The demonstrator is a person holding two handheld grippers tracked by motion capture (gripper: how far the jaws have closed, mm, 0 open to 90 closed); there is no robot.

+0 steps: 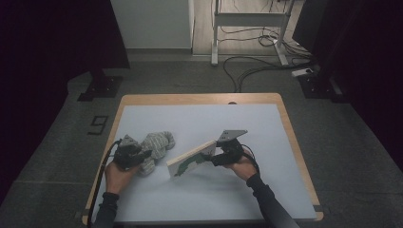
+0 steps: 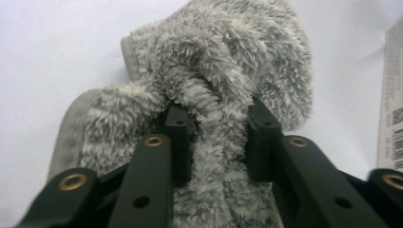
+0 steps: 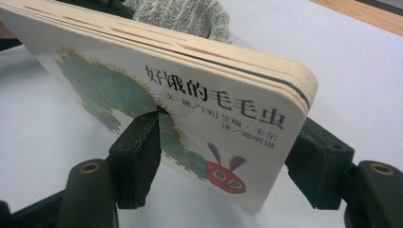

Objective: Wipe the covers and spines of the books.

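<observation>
A grey fuzzy sock (image 1: 158,144) lies bunched on the white table top (image 1: 247,123) at the left. My left gripper (image 1: 142,155) sits at its near end. In the left gripper view a fold of the sock (image 2: 228,61) fills the gap between the pads, and the left gripper (image 2: 218,137) is shut on it. A thick board book (image 1: 190,159) with a green caterpillar on its cover is held tilted above the table's middle. My right gripper (image 1: 212,156) clamps the book's right end. In the right gripper view its jaws (image 3: 228,137) straddle the book (image 3: 190,90) across the cover and back.
The book's edge (image 2: 392,109) shows at the right of the left gripper view, close to the sock. The sock's fuzz (image 3: 185,14) appears behind the book. A wooden rim (image 1: 199,99) borders the table. Cables and a desk frame (image 1: 247,28) stand on the floor beyond.
</observation>
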